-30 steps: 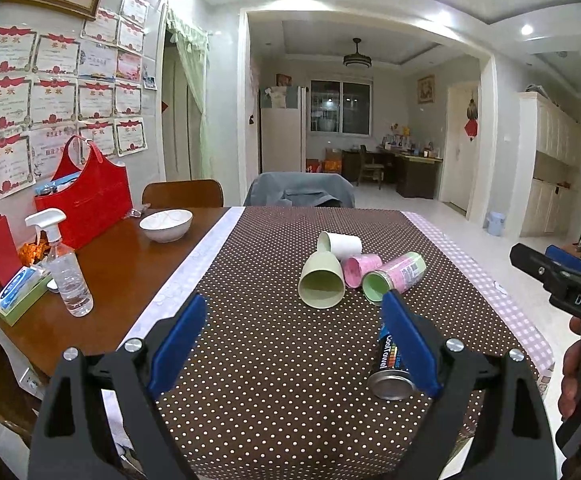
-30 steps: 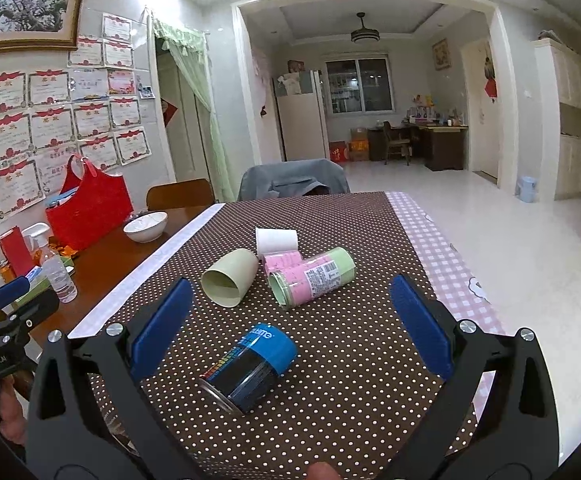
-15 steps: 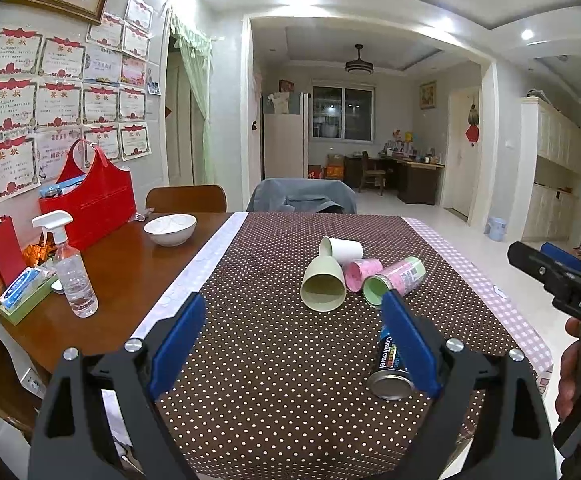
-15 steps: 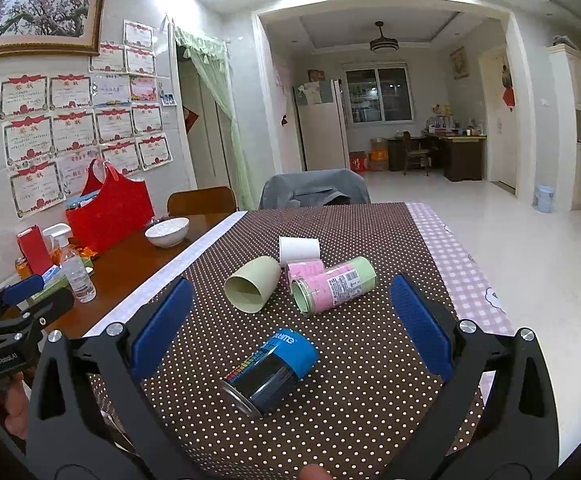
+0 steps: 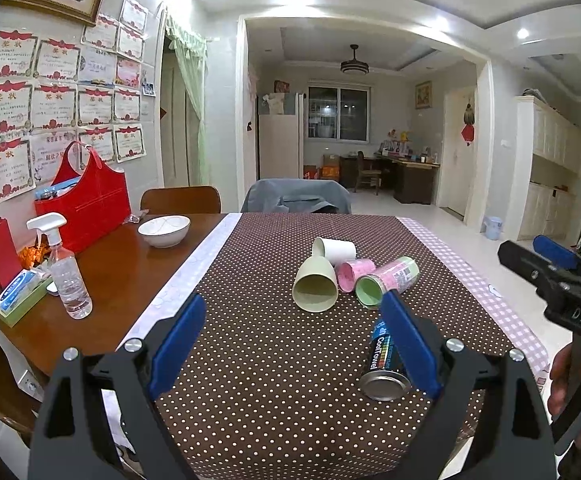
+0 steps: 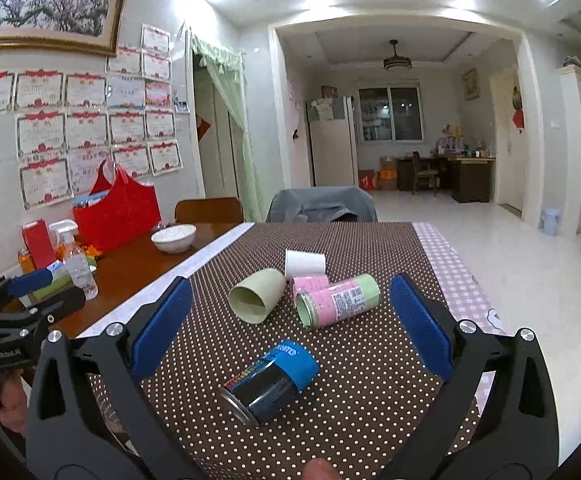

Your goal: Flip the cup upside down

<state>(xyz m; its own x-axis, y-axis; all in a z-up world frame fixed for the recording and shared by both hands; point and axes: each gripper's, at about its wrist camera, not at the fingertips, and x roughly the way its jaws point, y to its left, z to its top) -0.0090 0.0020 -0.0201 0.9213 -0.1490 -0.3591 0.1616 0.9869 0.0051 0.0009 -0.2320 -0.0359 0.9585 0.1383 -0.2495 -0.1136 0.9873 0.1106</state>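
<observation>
Several cups lie on their sides on the brown dotted tablecloth (image 5: 258,360): a pale green cup (image 5: 315,285) (image 6: 256,296) with its mouth toward me, a white cup (image 5: 335,249) (image 6: 304,263), a small pink cup (image 5: 354,274) (image 6: 309,283) and a pink-and-green cup (image 5: 388,282) (image 6: 338,300). A black-and-blue can (image 5: 384,362) (image 6: 270,380) lies nearer. My left gripper (image 5: 290,344) is open and empty, short of the cups. My right gripper (image 6: 286,328) is open and empty above the can.
On the bare wood at the left stand a white bowl (image 5: 164,231), a spray bottle (image 5: 66,272), a red bag (image 5: 86,204) and a green tray (image 5: 14,304). Chairs (image 5: 296,200) stand at the far edge. The table's right edge drops to the floor.
Both views have tilted up a little, so the cups sit slightly lower in view. Both grippers stay open and nothing on the table has moved.
</observation>
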